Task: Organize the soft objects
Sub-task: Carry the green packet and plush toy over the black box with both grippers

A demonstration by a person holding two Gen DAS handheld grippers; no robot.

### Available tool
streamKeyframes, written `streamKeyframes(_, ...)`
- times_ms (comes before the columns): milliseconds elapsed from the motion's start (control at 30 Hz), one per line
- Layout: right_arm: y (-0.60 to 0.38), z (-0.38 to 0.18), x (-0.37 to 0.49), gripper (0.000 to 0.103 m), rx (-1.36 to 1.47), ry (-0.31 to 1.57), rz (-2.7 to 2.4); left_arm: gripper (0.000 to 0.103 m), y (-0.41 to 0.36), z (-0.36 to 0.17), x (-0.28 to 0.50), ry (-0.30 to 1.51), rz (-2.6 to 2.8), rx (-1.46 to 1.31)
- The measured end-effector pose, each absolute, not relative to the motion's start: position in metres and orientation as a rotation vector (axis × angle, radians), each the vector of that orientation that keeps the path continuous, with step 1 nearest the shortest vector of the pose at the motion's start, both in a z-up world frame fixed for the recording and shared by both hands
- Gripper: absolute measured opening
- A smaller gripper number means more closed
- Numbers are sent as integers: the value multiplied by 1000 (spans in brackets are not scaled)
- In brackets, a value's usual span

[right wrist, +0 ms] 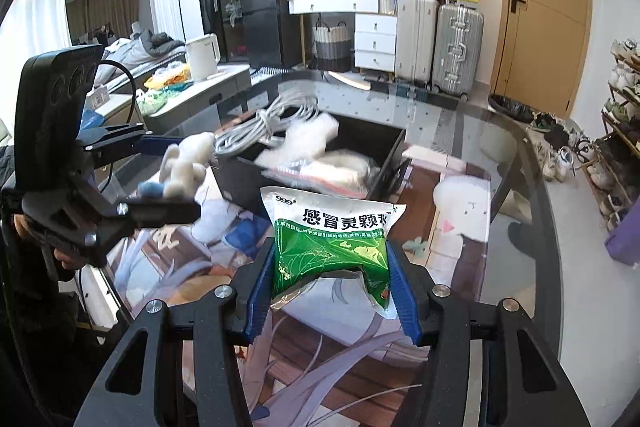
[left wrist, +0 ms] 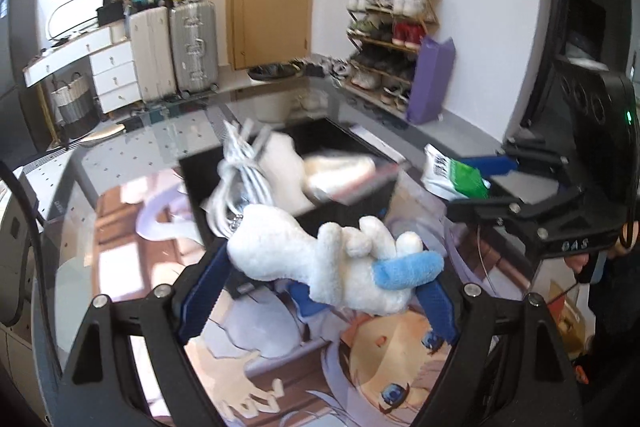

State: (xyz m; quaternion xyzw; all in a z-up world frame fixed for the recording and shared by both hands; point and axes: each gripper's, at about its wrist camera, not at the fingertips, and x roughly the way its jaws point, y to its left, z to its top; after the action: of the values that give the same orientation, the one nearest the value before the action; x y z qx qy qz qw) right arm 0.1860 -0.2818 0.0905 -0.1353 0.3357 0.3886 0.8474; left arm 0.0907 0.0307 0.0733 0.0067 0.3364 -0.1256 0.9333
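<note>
Box part-filled; left claw grips plush toy, right claw grips green packet; neither yet deposited.

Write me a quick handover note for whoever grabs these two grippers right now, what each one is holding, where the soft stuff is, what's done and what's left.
Left gripper: shut on the white plush toy, held above the mat just short of the black bin.
Right gripper: shut on the green medicine pouch, also in front of the bin.
Done: the bin already holds a white cable bundle, a white fluffy item and a clear bag.
Left: drop the plush toy and the pouch into the bin.
</note>
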Motion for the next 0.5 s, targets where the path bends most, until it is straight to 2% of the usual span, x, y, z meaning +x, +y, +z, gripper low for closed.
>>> streamKeyframes(500, -256, 109, 212, 53, -277, 659, 819, 86, 80, 86, 132, 637, -126, -1)
